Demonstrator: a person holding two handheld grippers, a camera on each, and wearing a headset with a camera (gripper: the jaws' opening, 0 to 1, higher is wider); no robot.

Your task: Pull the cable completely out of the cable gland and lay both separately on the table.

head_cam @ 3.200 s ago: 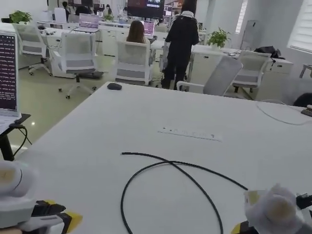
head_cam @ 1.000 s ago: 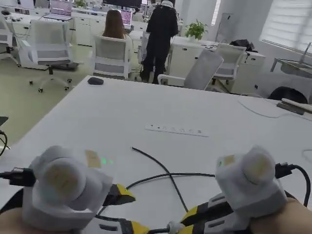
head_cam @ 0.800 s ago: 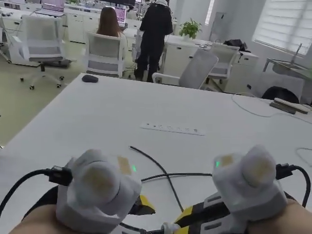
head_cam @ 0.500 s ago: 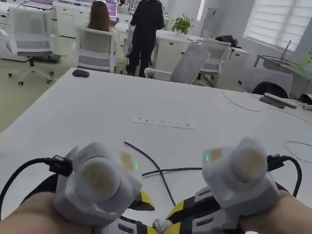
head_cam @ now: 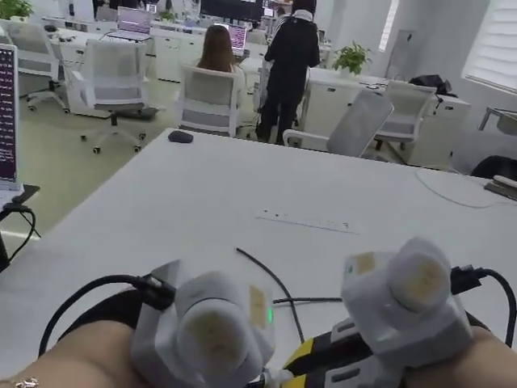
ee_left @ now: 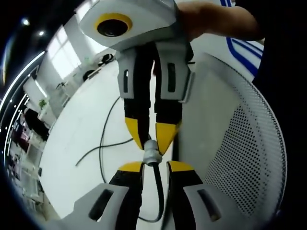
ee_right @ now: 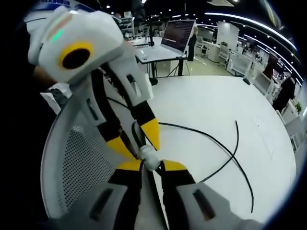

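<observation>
Left gripper view: the left gripper (ee_left: 156, 166) is clamped on the cable (ee_left: 158, 188) just behind the cable gland (ee_left: 152, 153), above the near edge of the table (ee_left: 81, 129). Right gripper view: the right gripper (ee_right: 151, 166) pinches the cable gland, which could slip out. Head view: the cable's crossed slack may snag.

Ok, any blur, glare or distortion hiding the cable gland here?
Left gripper view: strong fisheye bending, yet the cable gland is sharp at centre. Right gripper view: same bending, ceiling lights smear into streaks, the cable gland crisp. Head view: even light, no glare, nearest foreground soft.
</observation>
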